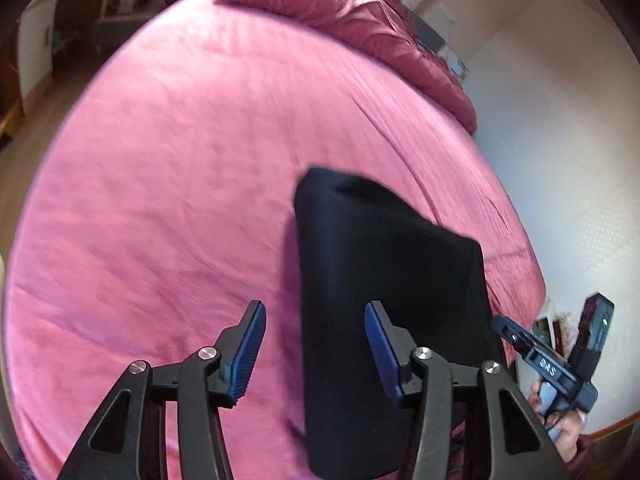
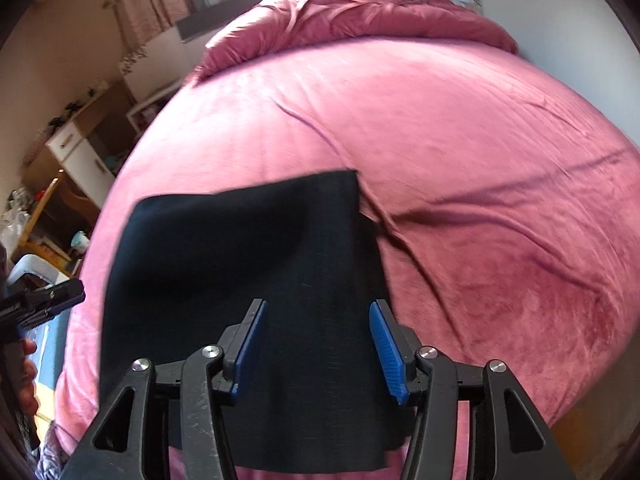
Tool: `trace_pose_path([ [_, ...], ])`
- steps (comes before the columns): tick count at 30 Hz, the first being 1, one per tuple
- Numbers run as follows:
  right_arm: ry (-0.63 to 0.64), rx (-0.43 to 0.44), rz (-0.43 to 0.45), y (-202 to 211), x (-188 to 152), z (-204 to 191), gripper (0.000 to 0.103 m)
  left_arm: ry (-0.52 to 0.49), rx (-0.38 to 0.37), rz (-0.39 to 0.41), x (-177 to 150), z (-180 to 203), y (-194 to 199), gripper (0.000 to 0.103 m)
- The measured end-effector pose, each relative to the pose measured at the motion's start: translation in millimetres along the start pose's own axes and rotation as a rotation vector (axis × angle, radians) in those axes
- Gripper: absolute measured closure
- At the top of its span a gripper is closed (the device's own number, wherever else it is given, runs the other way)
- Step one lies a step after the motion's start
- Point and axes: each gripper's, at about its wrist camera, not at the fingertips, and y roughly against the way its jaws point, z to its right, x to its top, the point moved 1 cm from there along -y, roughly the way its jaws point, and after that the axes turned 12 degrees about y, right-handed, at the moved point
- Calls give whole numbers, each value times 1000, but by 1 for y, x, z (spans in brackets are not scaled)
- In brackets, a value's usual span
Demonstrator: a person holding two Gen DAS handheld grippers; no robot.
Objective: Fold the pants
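Black pants (image 1: 384, 280) lie folded into a flat oblong on the pink bed sheet (image 1: 180, 160). My left gripper (image 1: 315, 306) hovers over their left edge. It is open, with one finger over the sheet, the other over the cloth, and nothing pinched. In the right wrist view the pants (image 2: 240, 260) spread out below my right gripper (image 2: 319, 304), which is open above the cloth's near right part with bare pads. Each view shows the other hand-held tool at its margin: the right one (image 1: 560, 364) and the left one (image 2: 40, 300).
A rumpled dark pink duvet (image 2: 360, 12) is bunched at the far end of the bed. A white wall (image 1: 560, 140) runs along one side of the bed. A desk and a white drawer unit (image 2: 76, 152) stand on the other side. Creases cross the sheet (image 2: 480, 208) right of the pants.
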Motion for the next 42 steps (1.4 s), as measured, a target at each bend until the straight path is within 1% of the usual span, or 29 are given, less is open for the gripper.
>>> trace_pose_path([
  [2,-19,3,-34,-10,-7,13,43,-11,-4,-30,-8,4,-13,50],
  [3,-31,18,-39,-13,-10,17,38,-15,-11,-46,-13,6,-18,50],
  [6,-62,60,-40,-22,-14,28,33,-22,-1,-76,-21,9,-35,50],
  [7,-76,85,-45,-27,-15,33,33,-15,-9,-88,-23,9,-40,50],
  [8,-95,104,-54,-32,-17,37,30,-12,-9,-90,-24,9,-42,50],
  [9,-114,133,-63,-39,-19,41,30,-14,-6,-88,-24,9,-46,49],
  [12,-169,240,-78,-59,-23,52,30,-2,-18,-98,-26,6,-55,48],
  [13,-172,274,-78,-64,-23,53,31,9,-27,-101,-26,5,-57,48],
  [14,-170,302,-78,-68,-22,53,36,22,-39,-105,-26,3,-59,48],
  [16,-151,321,-84,-72,-20,52,38,36,-52,-115,-27,1,-63,48],
  [18,-138,344,-88,-74,-18,51,46,48,-74,-121,-28,-1,-65,49],
  [19,-137,359,-89,-73,-18,51,48,55,-93,-121,-28,-2,-65,52],
  [21,-129,372,-92,-69,-15,48,57,45,-112,-113,-28,-1,-62,57],
  [22,-120,372,-93,-65,-13,46,59,37,-121,-107,-28,0,-59,60],
  [24,-102,369,-87,-56,-7,41,63,37,-151,-97,-27,1,-49,62],
  [26,-81,376,-71,-47,3,33,65,26,-179,-71,-27,5,-34,63],
  [28,-55,385,-56,-38,17,21,65,-1,-181,-34,-23,8,-18,63],
  [32,-13,439,-14,-40,54,-4,65,-9,-187,41,4,2,14,63],
  [34,10,462,11,-50,80,-22,65,-10,-175,76,23,-2,26,63],
  [37,36,484,20,-72,117,-46,65,3,-140,116,58,-14,36,63],
  [39,39,497,20,-88,137,-59,65,16,-110,137,82,-26,35,62],
  [42,45,499,-4,-117,162,-77,64,27,-63,142,106,-37,23,62],
])
